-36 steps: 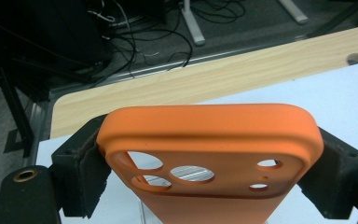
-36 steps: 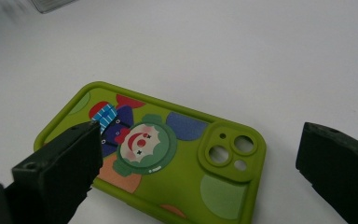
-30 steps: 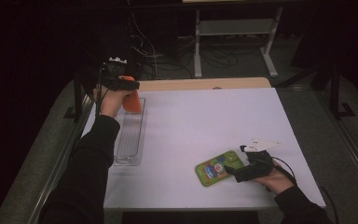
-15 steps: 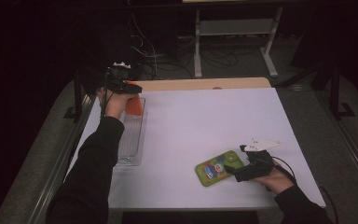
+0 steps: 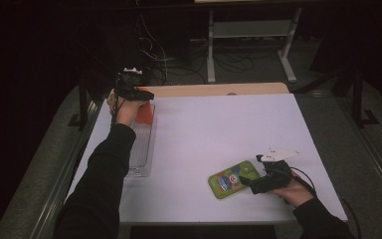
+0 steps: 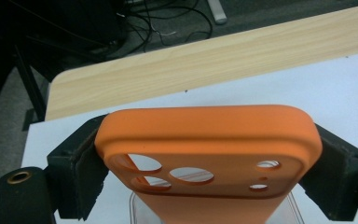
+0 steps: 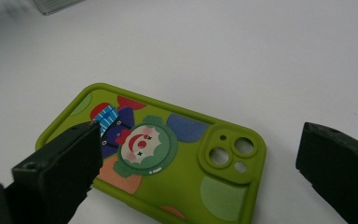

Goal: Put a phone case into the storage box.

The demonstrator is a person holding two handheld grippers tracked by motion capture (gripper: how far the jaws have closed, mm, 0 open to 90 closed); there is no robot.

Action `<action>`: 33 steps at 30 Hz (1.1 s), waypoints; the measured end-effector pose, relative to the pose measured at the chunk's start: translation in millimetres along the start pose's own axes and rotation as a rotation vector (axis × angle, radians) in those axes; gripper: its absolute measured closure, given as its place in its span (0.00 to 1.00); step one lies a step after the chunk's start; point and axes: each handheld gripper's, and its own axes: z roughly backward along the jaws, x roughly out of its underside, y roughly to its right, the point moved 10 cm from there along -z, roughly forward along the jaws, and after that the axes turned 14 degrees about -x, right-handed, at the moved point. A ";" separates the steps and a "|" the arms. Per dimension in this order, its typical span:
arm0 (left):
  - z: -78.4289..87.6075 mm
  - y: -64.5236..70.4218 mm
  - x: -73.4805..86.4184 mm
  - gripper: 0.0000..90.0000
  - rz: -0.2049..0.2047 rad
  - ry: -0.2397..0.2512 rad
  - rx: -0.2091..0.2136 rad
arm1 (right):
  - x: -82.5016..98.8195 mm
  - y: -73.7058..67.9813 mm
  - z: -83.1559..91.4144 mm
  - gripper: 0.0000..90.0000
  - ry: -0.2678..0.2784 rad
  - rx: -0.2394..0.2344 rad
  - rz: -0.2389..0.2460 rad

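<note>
the orange phone case (image 6: 209,154) is pinched by its side edges in the left gripper (image 6: 209,168), held over the far end of the clear tray (image 5: 142,149) — not yet laid in, so the placing looks close to done. the green phone case (image 7: 168,158) lies flat on the white table (image 5: 219,129), the right gripper (image 7: 196,163) spread above it, untouched — probably next. nothing blocks the tray.

matt rubbery orange phone case (image 6: 209,140), glossy green phone case (image 7: 168,158), clear plastic tray (image 5: 142,149)
</note>
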 end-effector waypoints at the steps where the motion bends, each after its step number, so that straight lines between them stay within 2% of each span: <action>1: -0.9 0.6 -0.1 0.13 0.002 0.002 -0.001 | 0.1 0.0 0.0 0.00 -0.002 0.001 0.000; 8: -1.2 1.3 -5.9 0.12 0.034 0.034 0.007 | 0.2 -0.2 -0.2 0.00 -0.002 0.002 -0.001; 13: -1.8 1.5 -6.4 0.06 0.040 0.040 0.027 | 0.3 -0.4 -0.3 0.00 -0.004 0.002 0.002; 16: -1.2 -2.2 -6.9 0.03 0.045 0.043 0.017 | 0.2 -0.3 -0.3 0.00 -0.003 0.003 0.001; 23: 11.0 -10.4 -13.5 0.03 0.046 0.089 0.038 | 0.1 -0.8 -0.4 0.00 -0.004 0.001 0.003; 25: 18.2 -12.5 -13.2 0.03 0.038 0.089 0.057 | -0.2 -0.7 -0.4 0.00 -0.003 0.002 0.000; 30: 42.3 -12.8 -11.0 0.03 0.005 0.091 0.135 | -0.9 0.3 0.4 0.00 -0.003 0.004 0.000; 33: 58.6 -7.6 -9.7 0.03 -0.019 0.112 0.185 | 0.1 0.1 1.2 0.00 -0.006 0.008 -0.007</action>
